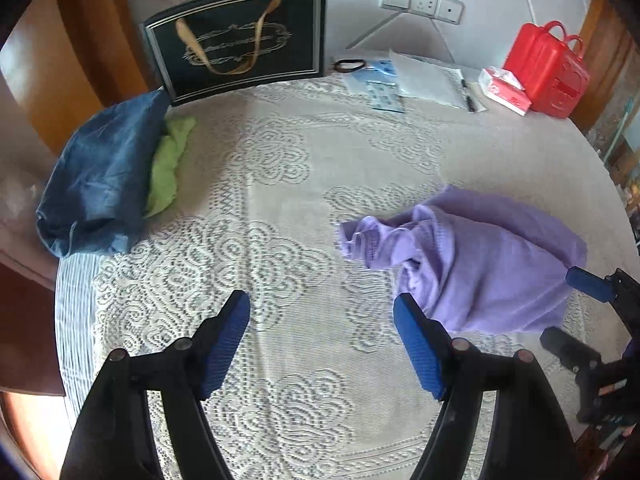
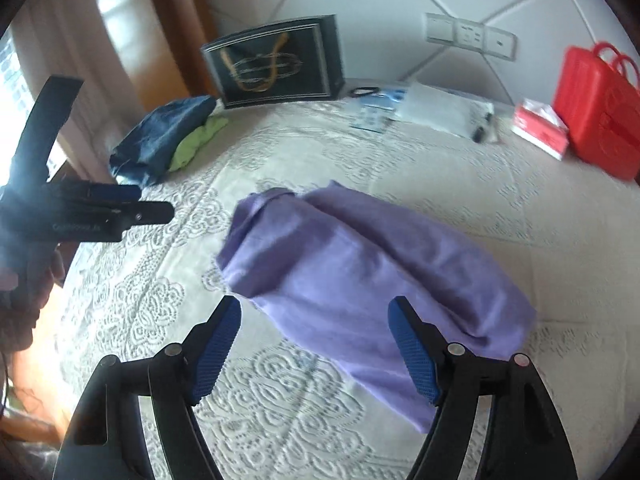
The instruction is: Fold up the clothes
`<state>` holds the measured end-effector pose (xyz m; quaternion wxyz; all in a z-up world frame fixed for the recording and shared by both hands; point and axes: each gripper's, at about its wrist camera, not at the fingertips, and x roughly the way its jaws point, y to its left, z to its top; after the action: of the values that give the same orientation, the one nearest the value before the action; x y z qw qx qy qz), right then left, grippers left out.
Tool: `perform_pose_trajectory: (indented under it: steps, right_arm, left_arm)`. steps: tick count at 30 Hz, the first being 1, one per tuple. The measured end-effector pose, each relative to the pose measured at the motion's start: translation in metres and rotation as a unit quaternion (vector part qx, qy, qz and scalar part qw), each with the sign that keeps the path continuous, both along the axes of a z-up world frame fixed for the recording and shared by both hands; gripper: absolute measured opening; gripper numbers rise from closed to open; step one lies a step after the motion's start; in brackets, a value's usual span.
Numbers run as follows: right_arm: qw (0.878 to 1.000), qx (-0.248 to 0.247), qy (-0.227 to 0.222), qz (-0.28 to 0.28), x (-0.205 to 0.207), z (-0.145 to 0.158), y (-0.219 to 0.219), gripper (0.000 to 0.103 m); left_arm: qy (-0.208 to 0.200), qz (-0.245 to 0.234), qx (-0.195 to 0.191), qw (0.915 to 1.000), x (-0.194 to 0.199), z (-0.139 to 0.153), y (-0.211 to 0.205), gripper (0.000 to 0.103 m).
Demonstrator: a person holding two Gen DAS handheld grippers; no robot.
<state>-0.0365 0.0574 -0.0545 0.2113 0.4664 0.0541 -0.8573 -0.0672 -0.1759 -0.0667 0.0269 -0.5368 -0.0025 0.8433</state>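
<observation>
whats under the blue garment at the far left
A green cloth pokes out from beside and partly beneath the blue garment; how far it runs under is hidden.

red case blurred, cut by frame edge

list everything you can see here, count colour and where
garment: 1, purple, crumpled mid-table, near the right gripper
garment: 1, dark blue, bunched at the table's left edge
cloth: 1, lime green, tucked against the blue garment
gift bag: 1, black with gold handles, upright at the back
papers and packets: several, white and blue, back of table
pen: 1, black, on the papers
tissue box: 1, red and white, beside the case
case: 1, red, back right
tablecloth: 1, cream lace, covering the table
wall sockets: 1 row, white, on the wall
left gripper: open, over bare tablecloth
right gripper: open, at the purple garment's near edge
</observation>
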Motion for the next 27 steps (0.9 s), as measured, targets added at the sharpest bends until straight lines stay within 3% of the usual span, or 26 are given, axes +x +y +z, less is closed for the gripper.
perform_pose_trajectory:
  steps: [5,7,8,12,15,17,21,25,27]
  right_arm:
    - [0.994,0.080,0.023,0.075,-0.009,-0.028,-0.081,0.076]
    - [0.995,0.087,-0.001,0.054,-0.023,-0.042,-0.080,0.014]
    - [0.995,0.088,-0.013,0.043,-0.031,-0.048,-0.078,0.005]
    - [0.998,-0.031,0.001,-0.060,-0.042,-0.007,0.003,0.005]
    - [0.985,-0.053,0.041,-0.161,-0.035,0.030,0.097,0.005]
    - [0.969,-0.067,0.050,-0.233,-0.026,0.043,0.166,0.005]
    - [0.933,-0.077,0.031,-0.351,-0.002,0.034,0.289,0.005]
    - [0.919,-0.079,-0.035,-0.386,0.009,-0.007,0.356,0.006]
    - [0.915,-0.090,-0.080,-0.385,0.010,-0.032,0.374,0.012]
  left_arm:
    - [-0.015,0.017,0.003,0.9997,0.004,-0.014,-0.024,0.074]
    - [-0.016,0.015,0.003,0.9998,0.007,-0.017,-0.024,0.074]
    - [-0.016,0.012,0.004,0.9998,0.008,-0.018,-0.022,0.074]
    - [-0.013,-0.009,0.014,0.9998,0.005,-0.022,0.000,0.074]
    - [-0.006,-0.022,0.025,0.9994,0.000,-0.025,0.026,0.074]
    - [-0.002,-0.029,0.032,0.9991,-0.004,-0.027,0.046,0.074]
    - [0.007,-0.039,0.022,0.9990,-0.013,-0.038,0.086,0.074]
    - [-0.006,-0.023,-0.005,0.9997,-0.028,-0.059,0.112,0.074]
    - [-0.011,-0.015,-0.009,0.9998,-0.027,-0.062,0.119,0.074]
